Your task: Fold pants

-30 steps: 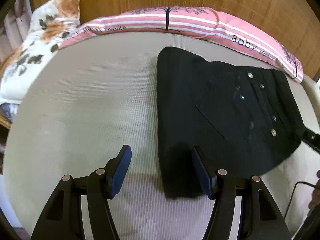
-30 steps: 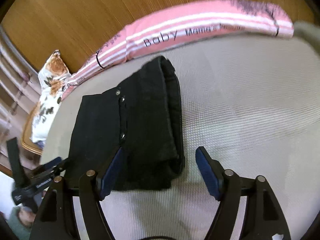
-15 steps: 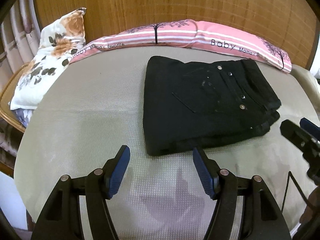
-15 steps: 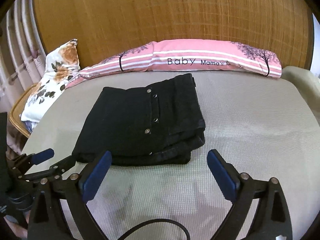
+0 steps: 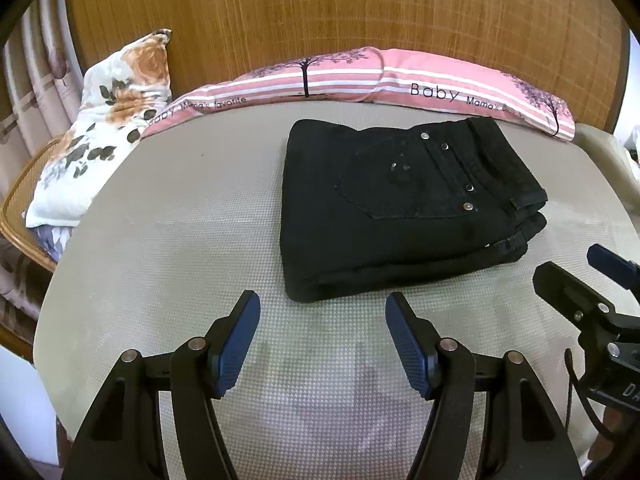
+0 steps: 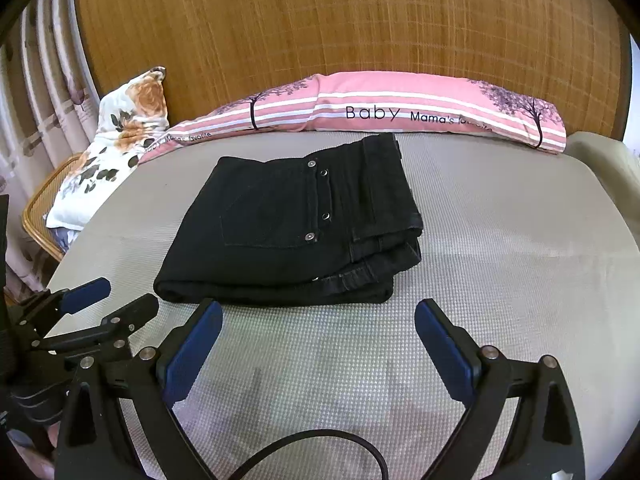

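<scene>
Soft, even daylight fills the room, brightest at a white sliver on the far right beside the wooden headboard (image 6: pixel 360 32). Below the headboard, the grey mattress (image 5: pixel 180 240) carries only faint, blurry shadows near the lower edge. The black pants (image 5: pixel 400 208) swallow most detail, though their rivets glint. Both views are sharp, with no motion blur. The fisheye bends the headboard into an arc, and dark vignetting closes the corners around it.
</scene>
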`<control>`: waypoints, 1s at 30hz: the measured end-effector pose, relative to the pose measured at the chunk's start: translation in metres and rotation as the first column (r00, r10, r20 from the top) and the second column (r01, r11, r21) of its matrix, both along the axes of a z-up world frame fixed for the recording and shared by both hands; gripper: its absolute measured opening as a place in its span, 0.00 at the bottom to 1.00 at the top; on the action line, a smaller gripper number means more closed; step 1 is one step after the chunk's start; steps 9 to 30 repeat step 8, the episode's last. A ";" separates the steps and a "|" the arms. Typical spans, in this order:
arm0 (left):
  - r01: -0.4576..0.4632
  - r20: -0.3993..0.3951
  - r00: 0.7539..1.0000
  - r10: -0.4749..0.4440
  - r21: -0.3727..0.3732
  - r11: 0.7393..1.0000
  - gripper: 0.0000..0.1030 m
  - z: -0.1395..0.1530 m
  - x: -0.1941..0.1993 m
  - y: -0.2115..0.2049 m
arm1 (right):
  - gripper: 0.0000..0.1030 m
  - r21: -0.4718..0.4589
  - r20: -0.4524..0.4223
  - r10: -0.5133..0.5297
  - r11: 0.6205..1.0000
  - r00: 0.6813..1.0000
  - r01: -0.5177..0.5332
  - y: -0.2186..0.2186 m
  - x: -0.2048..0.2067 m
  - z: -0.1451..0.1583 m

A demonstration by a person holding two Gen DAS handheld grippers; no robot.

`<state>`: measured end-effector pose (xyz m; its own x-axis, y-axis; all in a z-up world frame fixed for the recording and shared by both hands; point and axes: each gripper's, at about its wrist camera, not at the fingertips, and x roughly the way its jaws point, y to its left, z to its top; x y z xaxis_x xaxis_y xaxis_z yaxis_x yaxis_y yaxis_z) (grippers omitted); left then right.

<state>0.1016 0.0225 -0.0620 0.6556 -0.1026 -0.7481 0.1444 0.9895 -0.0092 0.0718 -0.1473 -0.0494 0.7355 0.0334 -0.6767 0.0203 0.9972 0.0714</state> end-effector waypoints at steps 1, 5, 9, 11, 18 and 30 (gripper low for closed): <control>-0.004 0.002 1.000 0.004 -0.001 1.000 0.64 0.000 0.000 0.001 | 0.93 0.002 -0.001 -0.001 1.000 1.000 0.001 0.000 0.000 0.000; -0.005 -0.003 1.000 0.005 -0.009 1.000 0.64 0.001 0.000 0.003 | 0.93 0.004 -0.001 -0.005 1.000 1.000 0.005 0.000 -0.001 0.001; -0.002 -0.012 1.000 0.002 -0.016 1.000 0.64 0.001 0.000 0.002 | 0.93 0.007 -0.001 -0.004 1.000 1.000 0.004 0.000 -0.001 0.001; -0.002 -0.012 1.000 0.002 -0.016 1.000 0.64 0.001 0.000 0.002 | 0.93 0.007 -0.001 -0.004 1.000 1.000 0.004 0.000 -0.001 0.001; -0.002 -0.012 1.000 0.002 -0.016 1.000 0.64 0.001 0.000 0.002 | 0.93 0.007 -0.001 -0.004 1.000 1.000 0.004 0.000 -0.001 0.001; -0.002 -0.012 1.000 0.002 -0.016 1.000 0.64 0.001 0.000 0.002 | 0.93 0.007 -0.001 -0.004 1.000 1.000 0.004 0.000 -0.001 0.001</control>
